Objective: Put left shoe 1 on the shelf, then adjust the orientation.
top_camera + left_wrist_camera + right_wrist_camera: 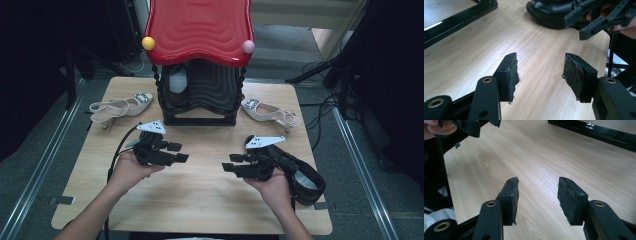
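Claws hover over the middle of the table (200,200), both spread wide and pinching nothing. Your left claw (176,152) points right, your right claw (231,167) points left, so the two face each other across bare wood. The black shoe (302,177) lies just behind your right hand (272,187), near the table's right front edge, its long axis running on a diagonal from near your hand toward that front right corner. In the left gripper view its glossy toe (549,12) shows just beyond the right claw (584,22). So your right hand is by far the nearer one, but the claw points away from the shoe: my guess is you need to turn that wrist back to the right before any grab. Farther off, one pale heeled shoe (120,107) lies left of the red-roofed rack (200,95) and another pale heeled shoe (270,112) lies right of it, both well apart from your claws. Both forearms come in low, hands cupped under the grippers.
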